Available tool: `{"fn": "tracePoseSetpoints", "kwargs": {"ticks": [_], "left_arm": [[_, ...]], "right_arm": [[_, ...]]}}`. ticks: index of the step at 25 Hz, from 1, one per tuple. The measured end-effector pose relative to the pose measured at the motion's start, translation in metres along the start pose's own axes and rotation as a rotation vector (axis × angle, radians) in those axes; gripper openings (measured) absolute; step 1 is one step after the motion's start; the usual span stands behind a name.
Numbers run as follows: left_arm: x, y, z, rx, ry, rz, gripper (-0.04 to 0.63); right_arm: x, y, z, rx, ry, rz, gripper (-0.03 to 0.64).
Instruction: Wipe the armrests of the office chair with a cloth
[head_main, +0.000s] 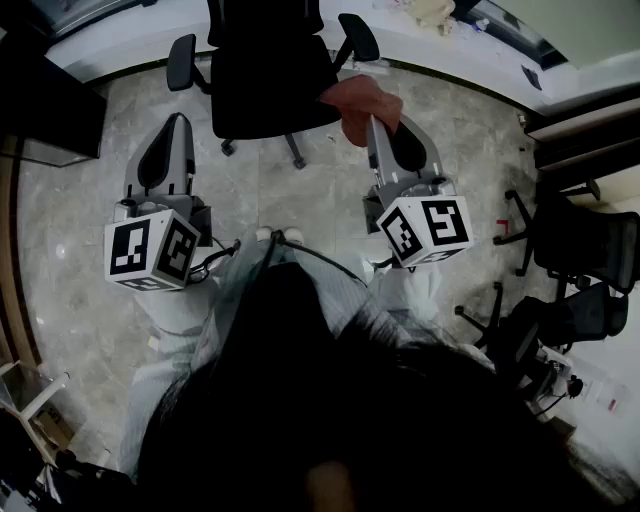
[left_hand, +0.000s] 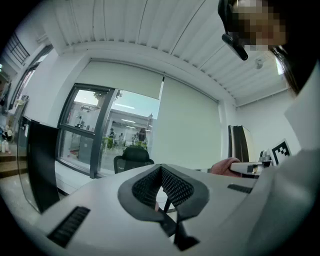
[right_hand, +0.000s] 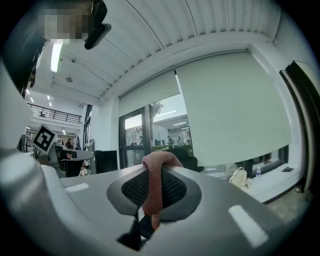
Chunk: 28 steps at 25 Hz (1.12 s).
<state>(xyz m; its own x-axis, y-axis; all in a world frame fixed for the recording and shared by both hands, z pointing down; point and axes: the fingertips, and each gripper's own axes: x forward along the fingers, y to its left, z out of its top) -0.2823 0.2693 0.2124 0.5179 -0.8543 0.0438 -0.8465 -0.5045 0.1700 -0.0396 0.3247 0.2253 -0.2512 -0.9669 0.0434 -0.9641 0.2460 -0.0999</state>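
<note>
A black office chair (head_main: 270, 70) stands ahead of me, its left armrest (head_main: 181, 60) and right armrest (head_main: 358, 38) both bare. My right gripper (head_main: 378, 125) is shut on a reddish cloth (head_main: 358, 103), held near the chair seat's front right corner, below the right armrest. In the right gripper view the cloth (right_hand: 156, 187) is pinched between the jaws of the right gripper (right_hand: 152, 182) and bulges over their tips. My left gripper (head_main: 178, 122) hangs left of the chair, shut and empty. The left gripper view shows the left gripper (left_hand: 161, 174) with its jaws pressed together and nothing between them.
Two more black chairs (head_main: 585, 250) (head_main: 530, 335) stand at the right. A dark cabinet (head_main: 50, 100) is at the back left. A white ledge (head_main: 500, 50) runs along the back with a pale bag (head_main: 433, 12) on it. The floor is grey stone tile.
</note>
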Motion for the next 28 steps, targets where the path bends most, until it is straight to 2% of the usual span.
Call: {"fn": "tracePoseSetpoints", "kwargs": {"ticks": [12, 18, 23, 28], "left_arm": [[-0.001, -0.002, -0.002, 0.001, 0.007, 0.011, 0.003], [-0.006, -0.001, -0.011, 0.009, 0.018, 0.048, 0.003], [-0.006, 0.032, -0.015, 0.008, 0.026, 0.105, 0.003], [0.026, 0.094, -0.022, -0.015, 0.043, 0.147, 0.003]], "right_arm": [[-0.001, -0.001, 0.005, 0.001, -0.020, 0.001, 0.026], [0.012, 0.001, -0.001, -0.002, -0.001, 0.051, 0.026], [0.057, 0.032, -0.008, -0.014, 0.016, 0.139, 0.026], [0.140, 0.063, -0.016, -0.031, 0.052, 0.201, 0.026]]}}
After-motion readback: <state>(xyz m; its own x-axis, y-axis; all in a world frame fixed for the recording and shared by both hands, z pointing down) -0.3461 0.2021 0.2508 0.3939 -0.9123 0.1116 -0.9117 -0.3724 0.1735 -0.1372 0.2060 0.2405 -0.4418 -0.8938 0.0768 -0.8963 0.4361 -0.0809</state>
